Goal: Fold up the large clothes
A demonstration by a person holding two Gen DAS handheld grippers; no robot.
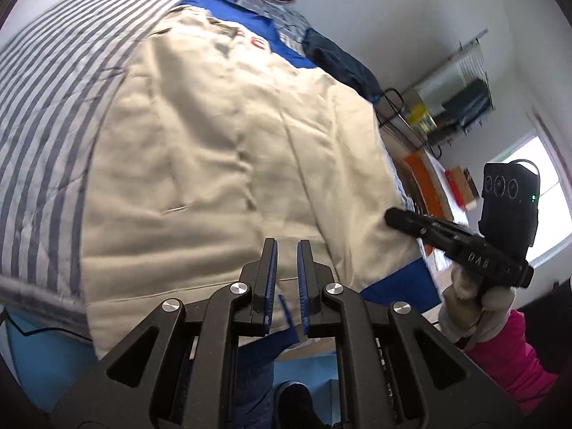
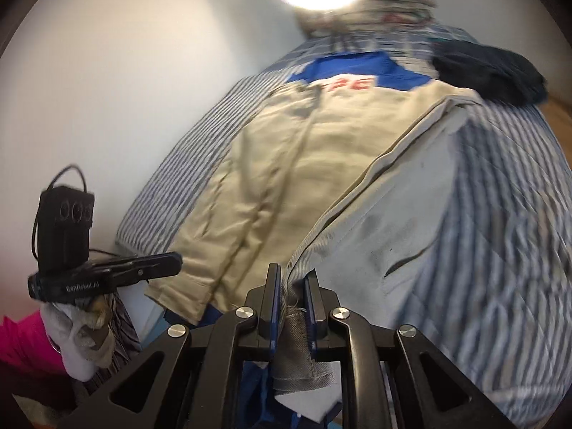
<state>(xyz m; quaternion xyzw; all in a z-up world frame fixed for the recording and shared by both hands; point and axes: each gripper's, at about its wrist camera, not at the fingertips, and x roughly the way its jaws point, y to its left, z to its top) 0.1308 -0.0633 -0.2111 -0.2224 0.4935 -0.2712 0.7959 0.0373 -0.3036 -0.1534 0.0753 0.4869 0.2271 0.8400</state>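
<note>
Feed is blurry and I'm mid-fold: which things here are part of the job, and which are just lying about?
Job:
- beige jacket
- left gripper, shut on its blue hem
- right gripper, shut on its grey lining
- striped bedcover under it

Lying about:
- dark garment
- rumpled heap
- wire rack

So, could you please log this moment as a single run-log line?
stage: folding beige jacket on striped bed | left hand-held gripper: shut on blue hem | right hand-held gripper: shut on grey lining edge
</note>
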